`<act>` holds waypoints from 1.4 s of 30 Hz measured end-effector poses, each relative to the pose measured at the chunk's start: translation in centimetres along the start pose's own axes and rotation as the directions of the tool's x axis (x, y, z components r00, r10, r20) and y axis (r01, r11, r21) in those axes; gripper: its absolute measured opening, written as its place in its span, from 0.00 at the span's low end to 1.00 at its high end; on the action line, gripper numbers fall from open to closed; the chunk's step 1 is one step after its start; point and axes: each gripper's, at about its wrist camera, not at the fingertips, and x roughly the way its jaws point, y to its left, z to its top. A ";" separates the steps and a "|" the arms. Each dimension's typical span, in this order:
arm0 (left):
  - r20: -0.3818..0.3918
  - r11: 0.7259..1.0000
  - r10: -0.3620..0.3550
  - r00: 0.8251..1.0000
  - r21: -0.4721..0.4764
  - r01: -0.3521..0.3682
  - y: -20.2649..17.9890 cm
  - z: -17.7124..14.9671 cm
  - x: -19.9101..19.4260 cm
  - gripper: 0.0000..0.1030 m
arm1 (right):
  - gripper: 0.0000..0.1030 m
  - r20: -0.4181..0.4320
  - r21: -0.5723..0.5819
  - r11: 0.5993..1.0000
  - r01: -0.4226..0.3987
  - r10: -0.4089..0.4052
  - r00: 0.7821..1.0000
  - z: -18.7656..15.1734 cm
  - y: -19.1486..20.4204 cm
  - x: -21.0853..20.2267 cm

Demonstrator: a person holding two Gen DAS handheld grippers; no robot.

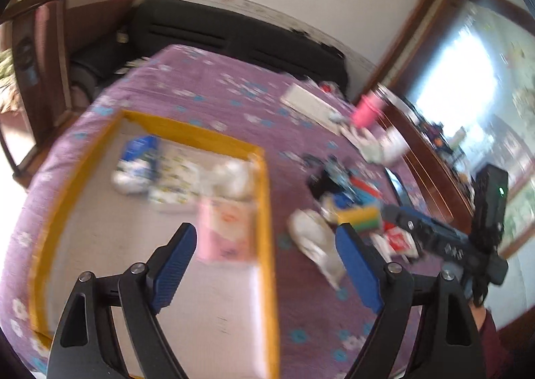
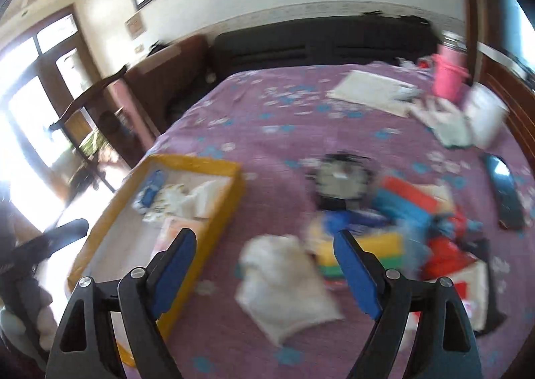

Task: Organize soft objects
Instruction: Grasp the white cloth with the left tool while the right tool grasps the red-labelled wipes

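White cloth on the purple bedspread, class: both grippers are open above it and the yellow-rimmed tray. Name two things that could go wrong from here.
1. The white cloth lies against a yellow-green sponge block and a cluttered pile; the open right gripper might pinch a neighbour along with it.
2. The yellow-rimmed tray already holds packets, including a pink one near its rim, so a cloth dropped by that edge could hang over or slide out.

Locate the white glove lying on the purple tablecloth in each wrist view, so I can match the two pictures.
Left wrist: the white glove lies lower right of centre, just left of the right finger.
Right wrist: it lies low in the middle, between the open fingers.
Shared landmark: the yellow-rimmed tray sits left of the glove in both.
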 end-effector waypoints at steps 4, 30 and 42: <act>-0.085 0.996 -0.040 0.996 0.078 0.047 -5.5 -2.4 3.9 0.82 | 0.87 -0.006 0.119 0.992 0.044 -0.044 0.999 -3.0 -6.5 -2.3; -0.113 0.950 0.189 0.975 0.274 -0.152 -11.3 -4.9 12.8 0.16 | 0.87 0.018 0.361 0.930 0.066 -0.078 0.997 -9.2 -21.2 -7.3; -0.067 0.986 -0.049 0.997 0.154 0.059 -9.9 -7.4 5.3 0.16 | 0.87 -0.030 0.272 0.961 0.057 -0.050 0.998 -7.7 -16.4 -4.2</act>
